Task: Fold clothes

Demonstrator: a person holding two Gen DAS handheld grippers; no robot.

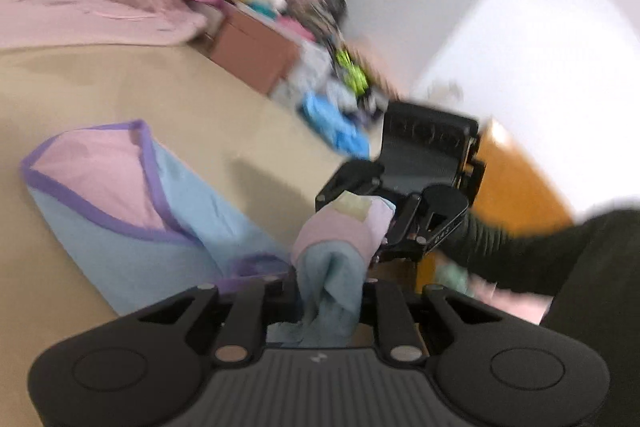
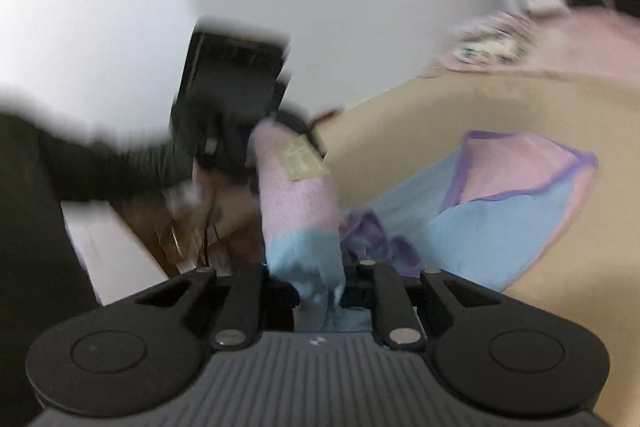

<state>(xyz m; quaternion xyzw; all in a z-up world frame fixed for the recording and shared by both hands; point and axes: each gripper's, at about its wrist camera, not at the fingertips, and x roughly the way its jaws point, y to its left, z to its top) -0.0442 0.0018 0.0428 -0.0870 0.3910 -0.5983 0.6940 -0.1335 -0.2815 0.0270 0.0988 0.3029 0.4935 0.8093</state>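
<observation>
A small garment in light blue and pink with purple trim (image 1: 132,211) lies partly on the tan table, its far end flat and its near end lifted. My left gripper (image 1: 324,291) is shut on a bunched blue and pink edge of it. My right gripper (image 1: 384,223), seen from the left wrist view, is shut on the same lifted edge close by. In the right wrist view the garment (image 2: 500,219) trails right over the table, my right gripper (image 2: 320,287) pinches blue cloth, and the left gripper (image 2: 256,131) holds the pink end. Both views are blurred.
A pink garment (image 1: 80,15) lies at the table's far left. A brown box (image 1: 252,55) and a heap of colourful items (image 1: 336,123) stand past the table's far edge. A pink cloth pile (image 2: 560,39) lies at the table's far side. The person's dark sleeve (image 1: 540,251) is at right.
</observation>
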